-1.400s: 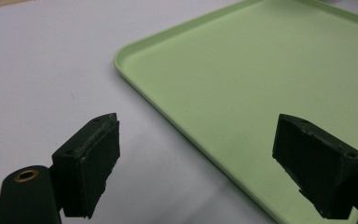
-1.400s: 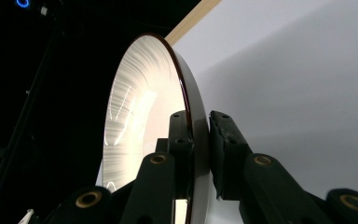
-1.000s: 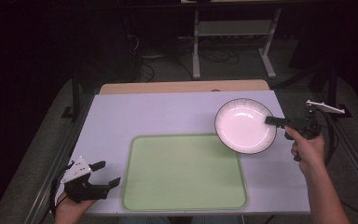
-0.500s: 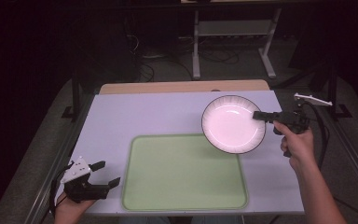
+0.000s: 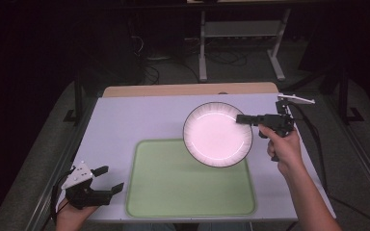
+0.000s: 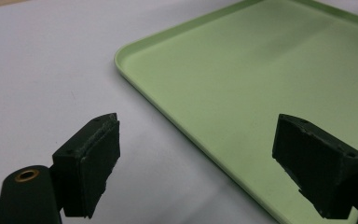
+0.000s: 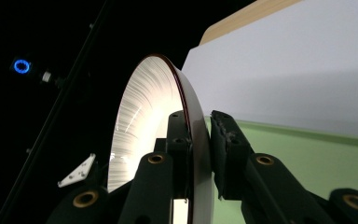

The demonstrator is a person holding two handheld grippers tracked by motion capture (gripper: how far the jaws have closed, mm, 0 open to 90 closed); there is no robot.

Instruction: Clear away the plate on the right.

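Observation:
A white plate with a dark ribbed rim (image 5: 217, 134) hangs above the table, partly over the far right corner of the green tray (image 5: 173, 187). My right gripper (image 5: 243, 119) is shut on the plate's right rim, one jaw on each face of the plate (image 7: 144, 121). In the right gripper view the plate stands on edge between the jaws at my right gripper (image 7: 198, 133). My left gripper (image 5: 108, 179) rests open at the table's near left corner, just left of the tray. In the left gripper view my left gripper (image 6: 205, 140) holds nothing, and the tray's edge (image 6: 168, 107) runs between the jaws.
The pale table (image 5: 139, 118) has a wooden strip along its far edge (image 5: 188, 89). Beyond it, a metal stand (image 5: 241, 38) and cables lie on the dark floor. A frame rail (image 5: 53, 178) runs along the table's left side.
My right gripper has carried the plate leftward and slightly toward me, from the table's right side to over the tray's far right corner. The left gripper has stayed in place.

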